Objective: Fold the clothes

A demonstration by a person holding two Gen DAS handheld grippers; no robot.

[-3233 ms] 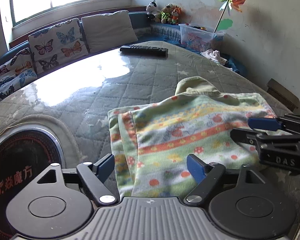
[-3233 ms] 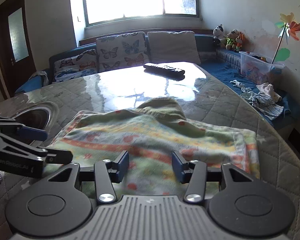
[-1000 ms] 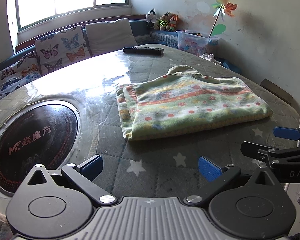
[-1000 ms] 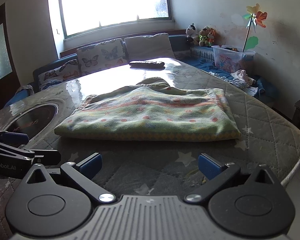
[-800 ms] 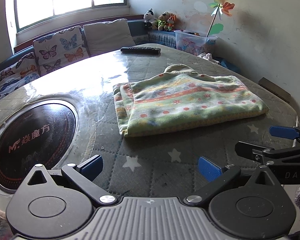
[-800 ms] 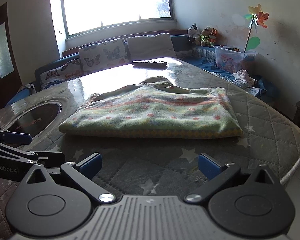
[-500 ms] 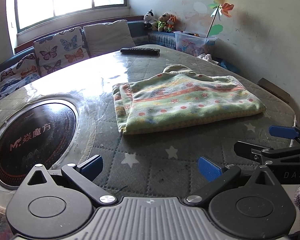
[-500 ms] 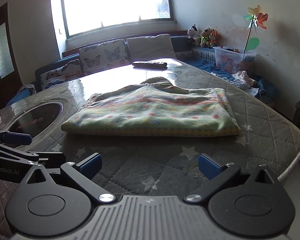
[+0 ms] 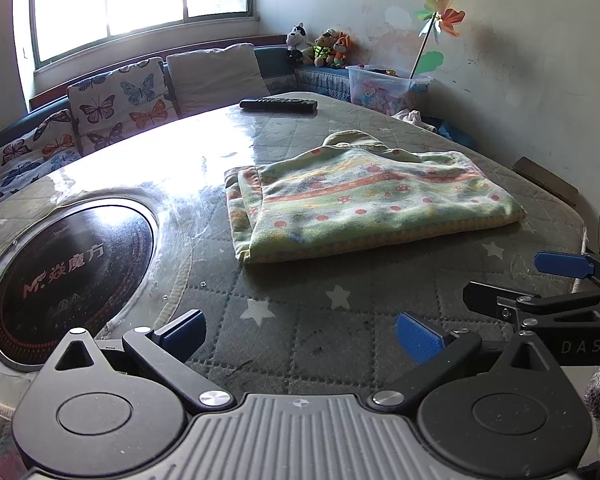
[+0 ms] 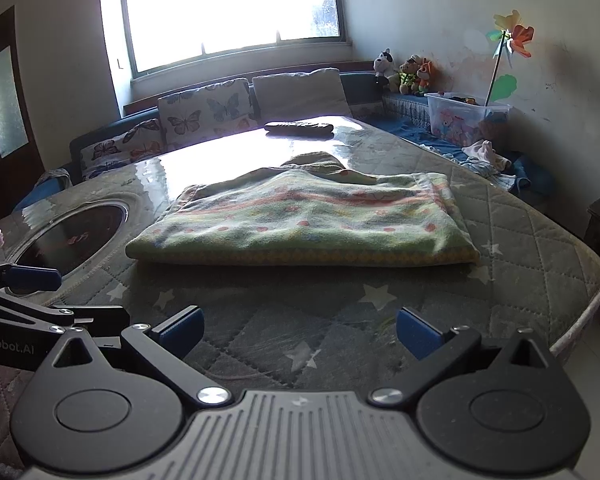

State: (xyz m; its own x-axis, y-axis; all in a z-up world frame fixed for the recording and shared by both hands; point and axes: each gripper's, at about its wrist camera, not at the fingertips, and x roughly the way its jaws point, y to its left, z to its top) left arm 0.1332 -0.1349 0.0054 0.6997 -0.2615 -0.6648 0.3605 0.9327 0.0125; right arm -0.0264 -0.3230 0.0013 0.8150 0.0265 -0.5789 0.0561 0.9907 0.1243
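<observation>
A green garment with red dots and orange stripes lies folded flat on the quilted table; in the right wrist view the same garment shows its folded edge toward me. My left gripper hovers open over the near table, well short of the garment, nothing between its blue pads. My right gripper is also open and empty, back from the garment's near edge. Each gripper appears at the side of the other's view: the right gripper and the left gripper.
A round black cooktop is set into the table at the left. A black remote lies at the far end. Butterfly cushions line the bench behind. A toy bin stands at the right wall; the table edge drops off right.
Both grippers have let go of the garment, opened wide and drawn back toward the near table edge. Over the last second they moved only slightly; the garment lies still.
</observation>
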